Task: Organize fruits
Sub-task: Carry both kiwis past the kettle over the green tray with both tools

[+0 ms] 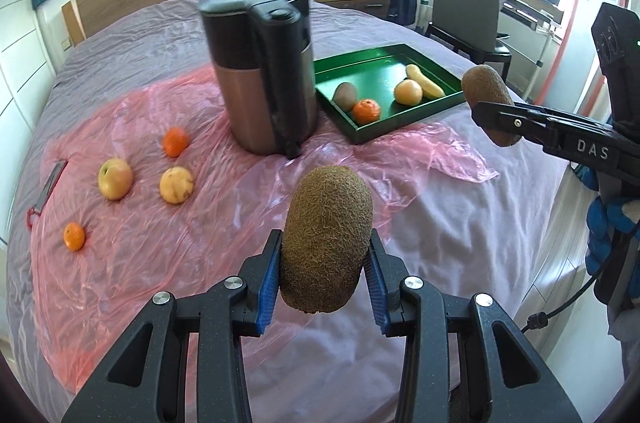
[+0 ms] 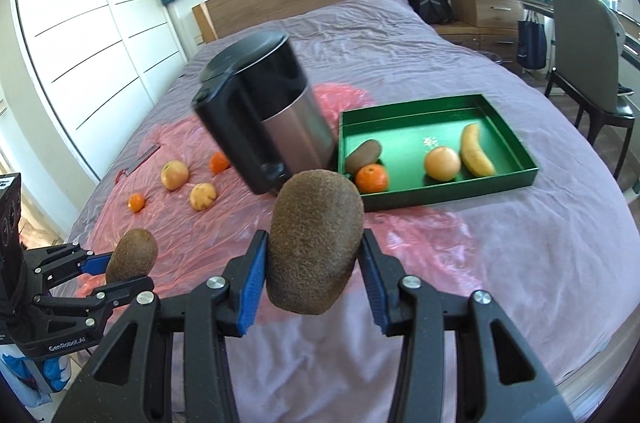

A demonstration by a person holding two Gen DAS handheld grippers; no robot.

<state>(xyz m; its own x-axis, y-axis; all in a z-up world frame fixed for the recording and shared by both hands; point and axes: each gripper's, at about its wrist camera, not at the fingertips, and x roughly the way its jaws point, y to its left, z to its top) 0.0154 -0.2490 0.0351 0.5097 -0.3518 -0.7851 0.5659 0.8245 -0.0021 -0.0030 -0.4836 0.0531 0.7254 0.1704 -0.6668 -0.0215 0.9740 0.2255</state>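
My left gripper is shut on a brown kiwi, held above the bed's near part; it also shows in the right wrist view with its kiwi. My right gripper is shut on a second kiwi, seen from the left wrist as well. A green tray holds a kiwi, a tangerine, a yellow-orange fruit and a banana. Loose on the pink plastic lie two tangerines and two yellowish apples.
A black-and-steel kettle stands between the loose fruit and the tray. A knife with a red handle lies at the far left of the pink plastic sheet. A chair and a desk stand beyond the bed.
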